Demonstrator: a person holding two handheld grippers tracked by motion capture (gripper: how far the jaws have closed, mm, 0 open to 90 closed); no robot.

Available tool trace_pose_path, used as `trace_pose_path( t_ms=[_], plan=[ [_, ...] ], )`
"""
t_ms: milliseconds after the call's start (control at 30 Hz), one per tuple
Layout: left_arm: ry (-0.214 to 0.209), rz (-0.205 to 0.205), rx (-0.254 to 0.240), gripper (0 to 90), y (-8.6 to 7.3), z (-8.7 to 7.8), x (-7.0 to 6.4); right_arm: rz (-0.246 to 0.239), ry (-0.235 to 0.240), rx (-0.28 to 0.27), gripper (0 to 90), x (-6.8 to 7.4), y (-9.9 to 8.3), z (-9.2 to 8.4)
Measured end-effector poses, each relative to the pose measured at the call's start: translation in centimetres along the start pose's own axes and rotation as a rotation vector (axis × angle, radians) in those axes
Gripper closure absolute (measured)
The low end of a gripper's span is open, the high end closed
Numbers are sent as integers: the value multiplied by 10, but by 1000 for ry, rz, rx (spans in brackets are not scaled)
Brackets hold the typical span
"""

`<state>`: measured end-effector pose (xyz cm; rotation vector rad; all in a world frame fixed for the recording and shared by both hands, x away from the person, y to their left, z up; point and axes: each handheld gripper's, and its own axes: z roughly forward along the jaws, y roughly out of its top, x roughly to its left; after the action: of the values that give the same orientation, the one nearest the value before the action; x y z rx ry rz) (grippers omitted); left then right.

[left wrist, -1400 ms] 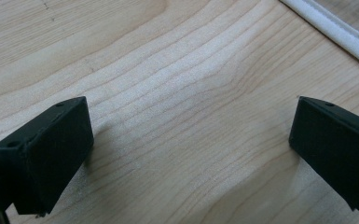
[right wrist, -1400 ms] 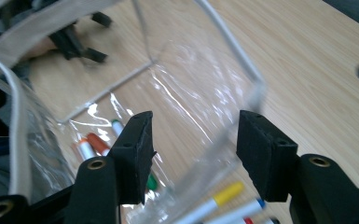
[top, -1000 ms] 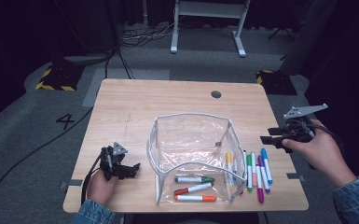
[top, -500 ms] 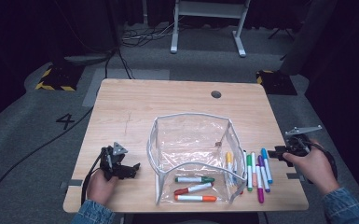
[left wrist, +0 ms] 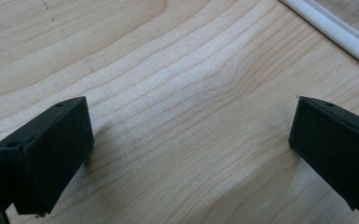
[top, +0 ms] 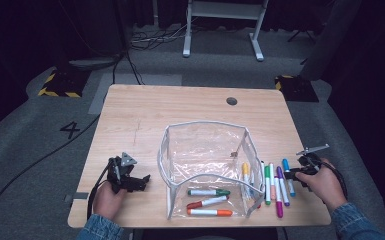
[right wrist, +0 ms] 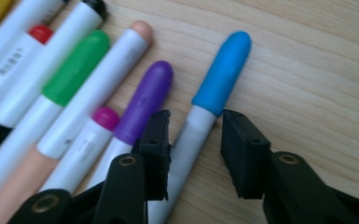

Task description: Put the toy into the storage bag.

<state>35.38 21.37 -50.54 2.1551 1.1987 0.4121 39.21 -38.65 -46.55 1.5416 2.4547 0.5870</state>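
Blue marker: the blue-capped marker (right wrist: 210, 105) lies flat on the table, outermost in a row of markers at the table's right side, to the right of the clear pouch; seen from above (top: 288, 177) it is the one nearest the right hand.
Right gripper: the right gripper (right wrist: 195, 140) is low over the table with the blue marker's white barrel between its jaws; the jaws have just been closing and now stand narrow, yet a gap shows on the right side of the barrel, so the pads do not clamp it. In the high view (top: 294, 173) it sits at the row's right edge.
Neighbouring markers: a purple-capped marker (right wrist: 144, 100) lies just beside the blue one, touching the left jaw's outer side; next come a pink-capped one (right wrist: 103, 117), a peach-tipped one (right wrist: 121, 51) and a green-capped one (right wrist: 77, 67), all side by side.
Pouch: the clear pouch (top: 207, 132) with a white rim stands open in the middle of the table; three markers lie inside at its near end, green (top: 208, 192), red (top: 206, 202) and orange (top: 210, 212).
Left gripper: the left gripper (top: 139, 183) rests on the table left of the pouch, held in the left hand (top: 107, 200); its jaws stand wide with bare wood between them.
Table: light wooden table (top: 145, 115).
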Motion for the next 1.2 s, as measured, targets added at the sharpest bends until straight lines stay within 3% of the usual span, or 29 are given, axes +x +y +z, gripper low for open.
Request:
trace_pose_path(
  t_ms=[67, 233, 300, 467, 833, 1200],
  plan=[
    [0, 0, 0, 0, 0, 0, 0, 11, -37, 21, 757, -3, 0, 1],
    [0, 0, 0, 0, 0, 0, 0, 62, -78, 25, 769, -5, -1, 0],
    [0, 0, 0, 0, 0, 0, 0, 73, -70, 28, 769, -5, -1, -1],
    [0, 0, 0, 0, 0, 0, 0, 83, -13, -39, 769, -5, 9, -23],
    [0, 0, 0, 0, 0, 0, 0, 5, 77, -181, 769, 16, 34, -89],
    [0, 0, 0, 0, 0, 0, 0, -137, 173, -250, 769, 61, 55, -142]
  ],
)
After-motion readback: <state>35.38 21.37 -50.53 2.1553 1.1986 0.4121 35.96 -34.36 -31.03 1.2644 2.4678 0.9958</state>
